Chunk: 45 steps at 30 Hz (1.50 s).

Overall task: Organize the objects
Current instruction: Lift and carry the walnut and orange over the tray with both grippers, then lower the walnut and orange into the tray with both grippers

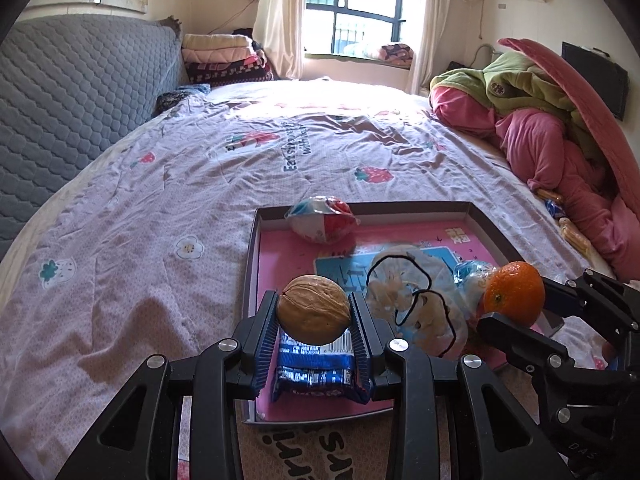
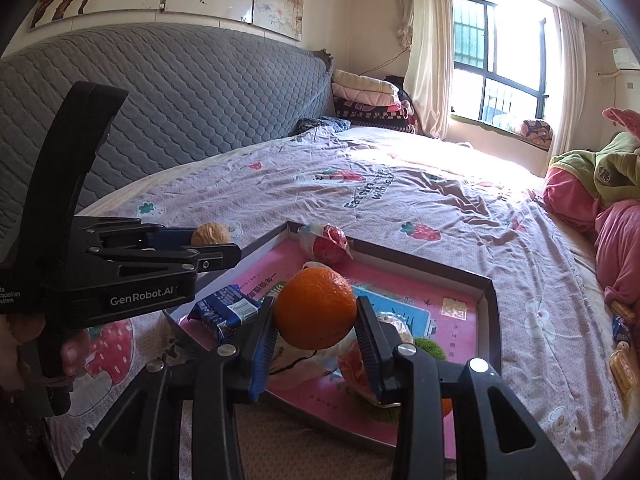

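Note:
A shallow box tray (image 1: 400,206) with a pink bottom lies on the bed; it also shows in the right wrist view (image 2: 486,292). My left gripper (image 1: 314,312) is shut on a walnut (image 1: 313,309) and holds it above the tray's near left part, over a blue snack pack (image 1: 316,376). My right gripper (image 2: 316,316) is shut on an orange (image 2: 315,307) above the tray's middle. In the left wrist view the orange (image 1: 514,292) is at the right. In the tray lie a red-and-white wrapped snack (image 1: 322,220), a clear bag with a black hair tie (image 1: 416,304) and the blue pack (image 2: 224,314).
The bed has a pink printed sheet (image 1: 160,208). A grey quilted headboard (image 1: 60,92) stands at the left. Pink and green bedding (image 1: 540,128) is piled at the right, with small snack packs (image 2: 622,364) beside it. Folded blankets (image 1: 224,60) are stacked at the back.

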Available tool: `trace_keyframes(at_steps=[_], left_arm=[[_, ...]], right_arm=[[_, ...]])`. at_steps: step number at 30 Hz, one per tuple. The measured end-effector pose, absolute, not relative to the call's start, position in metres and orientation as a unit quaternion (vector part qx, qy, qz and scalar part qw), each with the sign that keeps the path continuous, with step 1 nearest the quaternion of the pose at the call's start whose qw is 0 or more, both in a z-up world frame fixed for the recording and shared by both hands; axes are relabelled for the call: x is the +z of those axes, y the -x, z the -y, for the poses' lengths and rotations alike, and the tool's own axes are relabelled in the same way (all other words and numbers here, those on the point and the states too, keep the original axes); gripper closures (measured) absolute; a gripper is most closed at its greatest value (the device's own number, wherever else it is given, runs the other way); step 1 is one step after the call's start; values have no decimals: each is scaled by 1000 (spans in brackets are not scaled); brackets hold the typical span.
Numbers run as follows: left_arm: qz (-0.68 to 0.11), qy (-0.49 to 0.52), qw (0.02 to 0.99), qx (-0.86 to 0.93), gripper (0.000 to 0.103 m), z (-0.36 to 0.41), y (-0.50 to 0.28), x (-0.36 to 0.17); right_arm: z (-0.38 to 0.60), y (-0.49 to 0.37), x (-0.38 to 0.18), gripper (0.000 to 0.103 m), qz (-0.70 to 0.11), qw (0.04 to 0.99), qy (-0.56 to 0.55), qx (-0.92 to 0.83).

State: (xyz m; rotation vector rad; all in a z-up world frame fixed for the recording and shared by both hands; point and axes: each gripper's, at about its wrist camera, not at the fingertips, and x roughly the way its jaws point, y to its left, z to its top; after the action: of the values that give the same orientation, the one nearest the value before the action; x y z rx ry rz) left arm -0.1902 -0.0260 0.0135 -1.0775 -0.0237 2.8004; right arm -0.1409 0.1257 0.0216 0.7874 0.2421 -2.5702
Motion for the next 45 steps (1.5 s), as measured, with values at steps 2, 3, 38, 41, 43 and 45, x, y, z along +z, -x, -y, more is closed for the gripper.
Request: trace_keyframes(at_steps=[2, 3, 38, 41, 43, 45], left_arm=[[7, 365, 67, 929, 67, 28, 188, 7], [7, 367, 66, 928, 67, 30, 186, 4], [-1, 393, 67, 917, 67, 31, 182, -28], [-2, 392, 68, 917, 67, 30, 182, -28], [-1, 392, 68, 917, 67, 30, 182, -28], [-2, 393, 68, 917, 67, 29, 182, -28]], right_arm=[[-123, 142, 16, 64, -90, 221, -291, -926], [-121, 142, 13, 64, -91, 222, -295, -925], [-117, 153, -22, 64, -91, 218, -326, -915], [-116, 153, -23, 64, -91, 219, -328, -914], [-116, 154, -25, 64, -91, 220, -332, -913], [-117, 154, -28, 64, -89, 218, -336, -912]])
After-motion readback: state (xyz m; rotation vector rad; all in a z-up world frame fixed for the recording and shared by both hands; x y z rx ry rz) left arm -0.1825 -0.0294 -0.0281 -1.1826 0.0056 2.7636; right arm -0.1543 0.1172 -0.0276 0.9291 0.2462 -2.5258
